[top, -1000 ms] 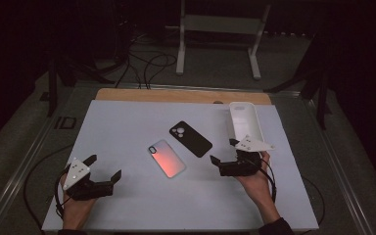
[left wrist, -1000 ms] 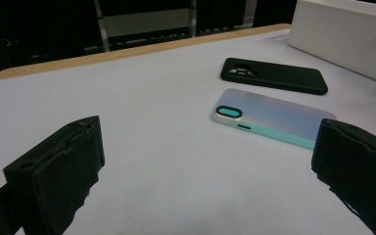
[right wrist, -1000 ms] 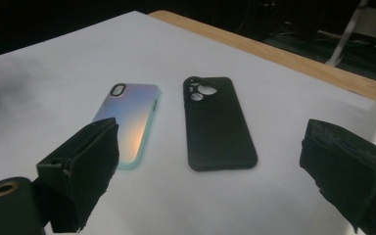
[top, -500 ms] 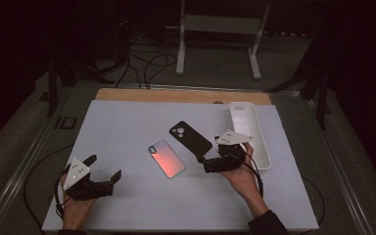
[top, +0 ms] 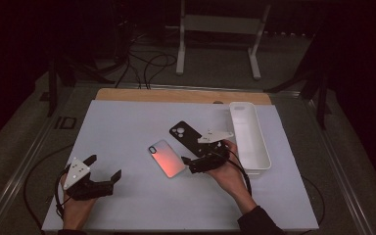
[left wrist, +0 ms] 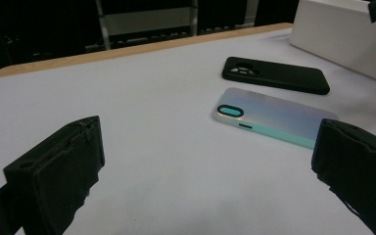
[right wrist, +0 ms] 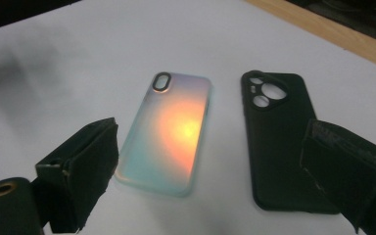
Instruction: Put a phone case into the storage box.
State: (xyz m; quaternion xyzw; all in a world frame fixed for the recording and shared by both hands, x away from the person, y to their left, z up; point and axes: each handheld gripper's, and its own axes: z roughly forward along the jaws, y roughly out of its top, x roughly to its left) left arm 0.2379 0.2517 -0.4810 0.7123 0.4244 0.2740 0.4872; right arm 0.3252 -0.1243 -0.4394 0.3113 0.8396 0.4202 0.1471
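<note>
- right gripper [top: 199, 163] moved left from the tray [top: 254, 147] since a second ago, now just beside the shiny case [top: 166, 157]; left gripper [top: 104, 171] unchanged
- shiny case lies flat mid-table, long axis diagonal, camera hole toward far left, black case [top: 184, 137] alongside
- both grippers' jaws wide apart, holding nothing

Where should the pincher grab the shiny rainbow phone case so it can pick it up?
Probably across its two long edges, near the end closest to the right gripper. The shiny case lies flat on the white table, camera hole at the far end, so there is nothing to grab from the top face. Come from above with open jaws straddling its narrow width, clear of the black case beside it.
</note>
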